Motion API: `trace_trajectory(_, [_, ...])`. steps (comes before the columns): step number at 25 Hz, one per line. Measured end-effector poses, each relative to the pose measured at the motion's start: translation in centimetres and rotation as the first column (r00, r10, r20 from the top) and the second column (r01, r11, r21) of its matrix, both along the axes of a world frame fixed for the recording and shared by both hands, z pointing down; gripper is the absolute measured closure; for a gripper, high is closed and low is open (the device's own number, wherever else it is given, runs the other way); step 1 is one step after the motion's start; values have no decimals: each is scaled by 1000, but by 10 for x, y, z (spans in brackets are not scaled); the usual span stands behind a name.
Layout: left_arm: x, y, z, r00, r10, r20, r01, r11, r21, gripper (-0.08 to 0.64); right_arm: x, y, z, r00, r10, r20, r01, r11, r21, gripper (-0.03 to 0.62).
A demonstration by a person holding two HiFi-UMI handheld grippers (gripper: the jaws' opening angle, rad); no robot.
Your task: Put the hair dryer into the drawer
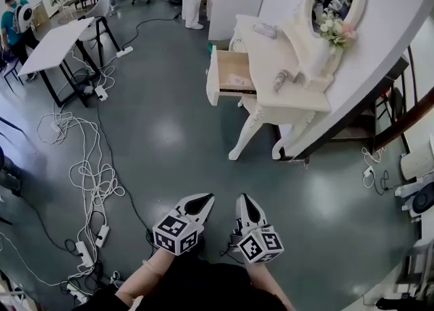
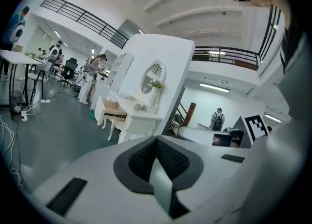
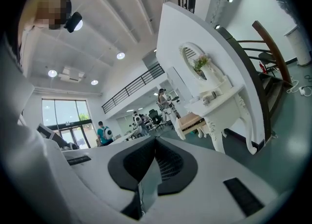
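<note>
A white dressing table with an oval mirror stands at the upper right of the head view. Its drawer is pulled open to the left and shows a pale wooden bottom. The hair dryer, light-coloured, lies on the tabletop just right of the drawer. My left gripper and right gripper hang side by side low in the picture, far from the table, both shut and empty. In the left gripper view the drawer and hair dryer are small and distant beyond the left gripper. The right gripper points toward the drawer.
Tangled white cables and power strips lie on the grey floor at the left. A white folding table stands at the upper left, with people beyond it. A flower bunch sits by the mirror. Dark stair rails rise at the right.
</note>
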State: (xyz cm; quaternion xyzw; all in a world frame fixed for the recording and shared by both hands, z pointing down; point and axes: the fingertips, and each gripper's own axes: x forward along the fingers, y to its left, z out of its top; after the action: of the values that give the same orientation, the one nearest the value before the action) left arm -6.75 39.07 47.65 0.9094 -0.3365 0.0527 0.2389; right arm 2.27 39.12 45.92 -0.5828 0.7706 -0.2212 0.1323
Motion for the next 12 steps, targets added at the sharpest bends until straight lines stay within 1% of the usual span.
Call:
trace_trajectory(7, [4,-26,-2,1000,27,-7,-27,1000,-8,546,5,-24,0,999,33,-18,-34,999,-19,563])
trace_trajectory(12, [5,-41,2,999,45,2,-45,999,-17,546,5,-35,4,999,51,-18,-51,998,-34,563])
